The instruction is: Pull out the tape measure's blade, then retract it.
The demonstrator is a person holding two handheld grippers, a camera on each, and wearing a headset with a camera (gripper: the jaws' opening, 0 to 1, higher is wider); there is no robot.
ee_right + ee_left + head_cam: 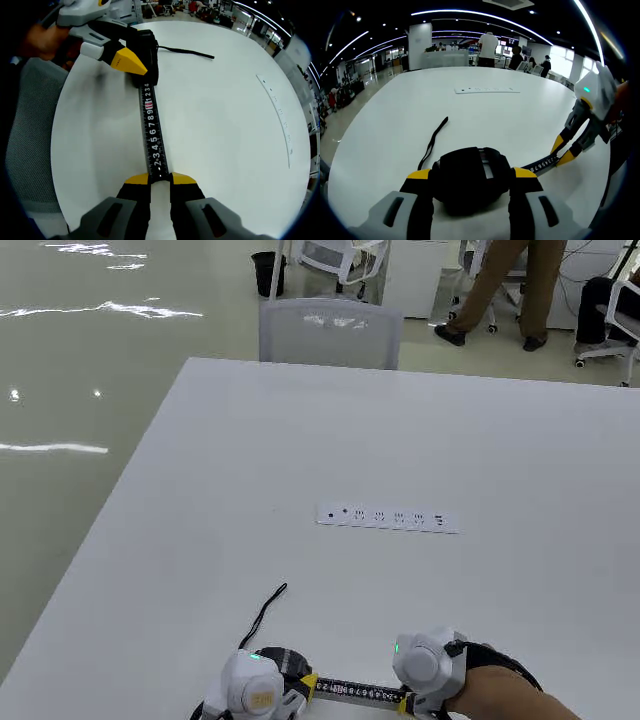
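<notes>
A black tape measure case point(470, 177) sits on the white table, clamped between the yellow-tipped jaws of my left gripper point(470, 175). Its wrist strap point(432, 141) trails away across the table. The case point(146, 47) lies at the far end of the right gripper view, with the left gripper point(122, 59) on it. A short length of blade point(152, 135) is drawn out, numbers showing, and my right gripper point(160, 178) is shut on its end. In the head view the left gripper point(300, 690), blade point(355, 691) and right gripper point(405, 703) sit at the near table edge.
A white power strip point(387, 518) lies flat near the table's middle. A grey chair point(330, 332) stands at the far edge, and a person point(510, 290) stands beyond with office chairs. My gloved hand point(505, 690) holds the right gripper.
</notes>
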